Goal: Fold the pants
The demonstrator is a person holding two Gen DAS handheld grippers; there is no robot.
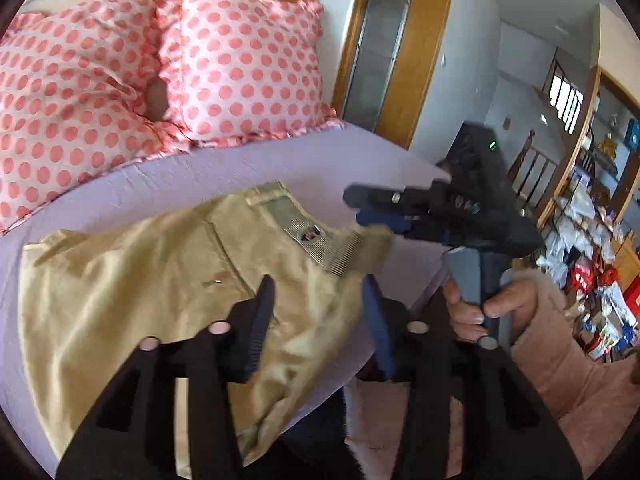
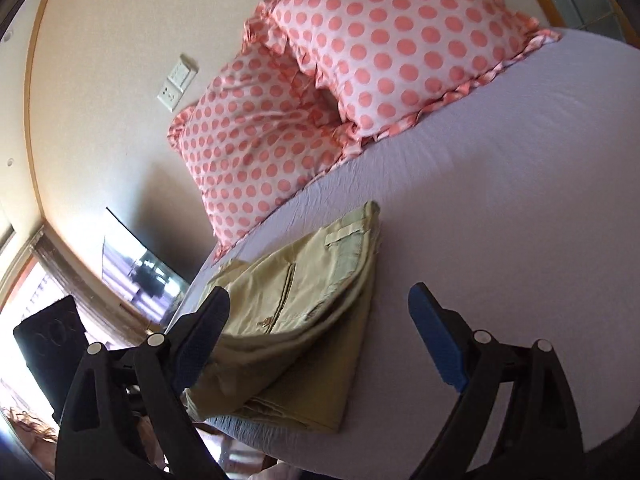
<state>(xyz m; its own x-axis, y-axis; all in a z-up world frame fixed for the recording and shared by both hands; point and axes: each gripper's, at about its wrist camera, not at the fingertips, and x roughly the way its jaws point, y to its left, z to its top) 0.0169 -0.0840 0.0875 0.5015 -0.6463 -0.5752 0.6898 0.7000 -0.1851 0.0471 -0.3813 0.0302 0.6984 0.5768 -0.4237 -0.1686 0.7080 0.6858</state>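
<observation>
Left to right. Two pink polka-dot ruffled pillows [image 1: 120,80] sit at the head of the lavender-sheeted bed [image 1: 200,172]. The khaki cotton pants [image 1: 140,280] lie on the sheet near the bed's near edge, already folded into a layered bundle, waistband side up.

Left gripper [image 1: 316,320]: fingers spread apart over the bundle, holding nothing. Whether a tip touches cloth, cannot tell.

Right gripper [image 2: 320,340]: fingers also parted and empty; in the left wrist view it hovers beside the waistband corner.

Risks, as judgement:
- Bundle sits close to the mattress edge; a push toward that edge could slide it off.
- Top layers look loosely stacked and uneven; a finger catching one layer on withdrawal could peel the fold open.
- Pinching only the top ply for a further fold would skew the stack.
</observation>
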